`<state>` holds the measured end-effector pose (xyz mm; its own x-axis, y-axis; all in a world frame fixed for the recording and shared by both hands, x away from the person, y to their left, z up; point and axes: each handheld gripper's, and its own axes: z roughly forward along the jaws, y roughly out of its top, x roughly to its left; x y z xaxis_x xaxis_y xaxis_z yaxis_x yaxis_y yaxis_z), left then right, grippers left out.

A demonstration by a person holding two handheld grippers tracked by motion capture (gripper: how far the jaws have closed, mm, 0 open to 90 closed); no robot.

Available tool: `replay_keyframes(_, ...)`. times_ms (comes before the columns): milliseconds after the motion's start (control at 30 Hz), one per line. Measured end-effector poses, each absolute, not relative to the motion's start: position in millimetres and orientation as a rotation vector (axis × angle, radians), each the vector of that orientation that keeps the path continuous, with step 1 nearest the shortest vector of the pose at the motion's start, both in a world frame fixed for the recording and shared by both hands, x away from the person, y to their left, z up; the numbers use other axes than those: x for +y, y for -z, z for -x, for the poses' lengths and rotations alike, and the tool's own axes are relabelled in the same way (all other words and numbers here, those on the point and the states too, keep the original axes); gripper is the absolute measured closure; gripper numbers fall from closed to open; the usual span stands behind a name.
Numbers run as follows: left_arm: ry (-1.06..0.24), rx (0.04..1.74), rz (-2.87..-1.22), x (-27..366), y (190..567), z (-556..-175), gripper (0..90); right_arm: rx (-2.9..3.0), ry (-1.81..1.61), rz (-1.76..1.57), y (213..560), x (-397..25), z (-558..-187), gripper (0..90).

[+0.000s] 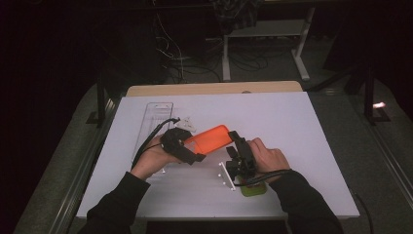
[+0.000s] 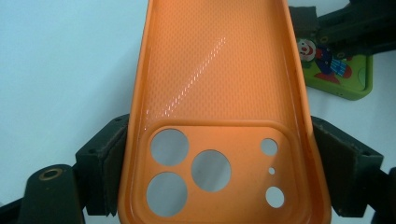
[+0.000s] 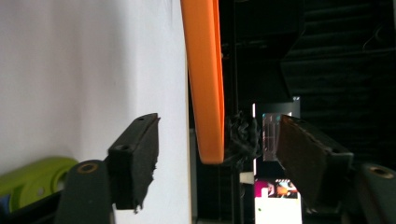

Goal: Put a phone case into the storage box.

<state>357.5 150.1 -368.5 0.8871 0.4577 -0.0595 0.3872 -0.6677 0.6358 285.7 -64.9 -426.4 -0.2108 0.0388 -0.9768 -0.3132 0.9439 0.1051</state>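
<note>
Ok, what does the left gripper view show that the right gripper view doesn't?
Left gripper view: the inside of the orange phone case with its camera cutouts, clamped at both long edges by that gripper's jaws, and the printed face of the green case. Right gripper view: the orange case edge-on, its end between the right gripper's open jaws, with a dark room behind. Both share the orange case, the white table and some of the green case.

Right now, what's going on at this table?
A person at a white table works with two handheld grippers. The left gripper is shut on an orange phone case, gripping its camera-cutout end and holding it above the table. The right gripper is open, its jaws on either side of the case's far end without touching it. A green phone case lies under the right hand.
</note>
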Motion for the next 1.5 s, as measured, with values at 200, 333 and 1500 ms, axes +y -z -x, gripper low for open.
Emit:
replay_keyframes(200,-0.134,0.603,-2.383,148.9,369.0,-357.1,16.5,1.743,-0.338,0.233,429.3,-53.6,-283.0,40.8)
replay_keyframes(333,-0.130,0.600,-2.386,148.4,369.4,-356.5,16.4,1.720,-0.338,0.260,432.6,-48.1,-281.4,46.7)
replay_keyframes(1500,-0.150,0.547,-2.423,141.7,373.5,-353.0,15.8,1.735,-0.296,0.310,439.5,-41.3,-273.5,77.8)
